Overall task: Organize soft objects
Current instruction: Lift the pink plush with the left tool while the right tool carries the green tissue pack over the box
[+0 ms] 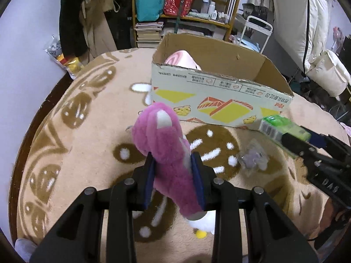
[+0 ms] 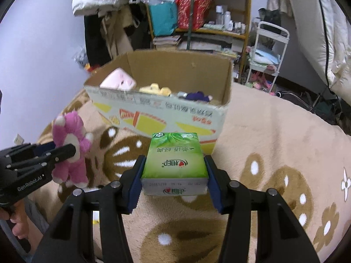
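My left gripper [image 1: 174, 171] is shut on a pink plush bear [image 1: 163, 144] and holds it above the blanket, in front of the cardboard box [image 1: 219, 87]. The bear also shows in the right wrist view [image 2: 70, 151]. My right gripper [image 2: 174, 175] is shut on a green tissue pack [image 2: 175, 157], held just in front of the box [image 2: 158, 114]. The pack shows at the right of the left wrist view [image 1: 283, 127]. In the box lie a pink plush [image 2: 118, 81], a yellow toy [image 2: 155, 89] and a purple toy [image 2: 197, 96].
A beige patterned blanket [image 2: 274, 135] covers the surface. A small clear bag with a grey item [image 1: 253, 156] lies on it, and a white and yellow toy [image 1: 204, 223] lies under the bear. Shelves [image 2: 197, 11], hanging clothes and a white cart [image 2: 267, 50] stand behind.
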The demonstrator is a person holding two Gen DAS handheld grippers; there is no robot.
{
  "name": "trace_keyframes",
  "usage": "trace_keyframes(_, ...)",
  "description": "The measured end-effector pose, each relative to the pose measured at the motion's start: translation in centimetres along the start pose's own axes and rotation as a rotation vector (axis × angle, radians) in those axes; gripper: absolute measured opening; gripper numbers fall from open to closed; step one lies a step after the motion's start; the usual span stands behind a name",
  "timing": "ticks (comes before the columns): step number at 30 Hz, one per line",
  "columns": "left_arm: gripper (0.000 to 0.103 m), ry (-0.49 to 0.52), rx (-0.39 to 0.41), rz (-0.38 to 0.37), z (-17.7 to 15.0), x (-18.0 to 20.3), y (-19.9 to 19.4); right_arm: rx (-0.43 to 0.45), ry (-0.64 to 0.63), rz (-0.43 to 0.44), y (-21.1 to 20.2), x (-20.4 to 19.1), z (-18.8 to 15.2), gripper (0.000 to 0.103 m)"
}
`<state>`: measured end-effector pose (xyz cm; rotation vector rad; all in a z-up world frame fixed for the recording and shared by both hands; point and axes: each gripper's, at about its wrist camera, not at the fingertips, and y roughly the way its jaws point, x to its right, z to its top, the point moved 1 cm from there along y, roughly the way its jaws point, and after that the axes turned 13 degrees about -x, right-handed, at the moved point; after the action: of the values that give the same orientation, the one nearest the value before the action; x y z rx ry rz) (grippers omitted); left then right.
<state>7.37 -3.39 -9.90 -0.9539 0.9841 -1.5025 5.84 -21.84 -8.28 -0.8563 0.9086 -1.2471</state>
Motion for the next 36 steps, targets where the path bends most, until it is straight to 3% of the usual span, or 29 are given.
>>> trace_keyframes(5, 0.030, 0.010, 0.084, 0.072, -0.2, -0.1, -1.7, 0.061, 0.006, 0.017, -1.6, -0.3, 0.1, 0.055)
trace_keyframes(11, 0.030, 0.040, 0.247, 0.167, -0.3, 0.4, -5.1, 0.173, -0.010, 0.021, -4.4, -0.9, 0.1, 0.055)
trace_keyframes(18, 0.030, 0.054, 0.401, 0.200, 0.2, 1.0, -8.3, 0.307, -0.044, -0.001, -7.2, -1.6, 0.7, 0.055)
trace_keyframes(27, 0.031, 0.083, 0.475, 0.211, 3.7, 1.9, -10.1, 0.382, -0.046, 0.001, -7.8, -1.4, 3.6, 0.055)
trace_keyframes(36, 0.031, 0.143, 0.516, 0.215, 8.3, 3.5, -9.8, 0.392, -0.029, 0.015, -6.8, -0.5, 6.7, 0.055)
